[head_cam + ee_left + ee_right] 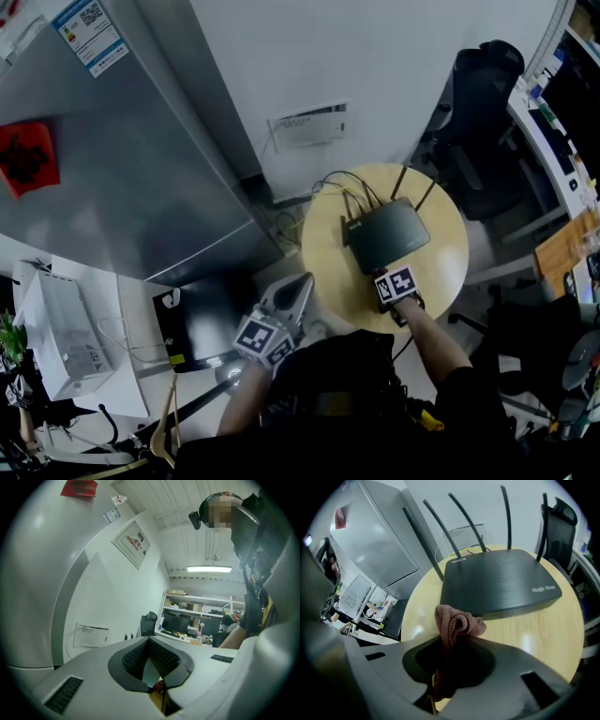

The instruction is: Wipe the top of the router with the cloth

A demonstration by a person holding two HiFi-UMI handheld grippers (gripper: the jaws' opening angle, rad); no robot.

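The flat black plastic router (501,581) has a matt top with a fine brushed grain. The reddish-brown knitted cloth (457,623) looks soft and coarse. The round pale wooden table (534,634) is smooth and glossy. The tall grey fridge (122,159) looks like brushed metal.

Flat top of the router (386,234) open from above. Thin antennas (506,517) standing up along its far edge, in the way there. Cables (349,187) bunched just behind them. Bare wood on the round table (441,272) at both sides and in front, free to pass. Big grey fridge (122,169) near on the left, black chair (478,103) beyond on the right.
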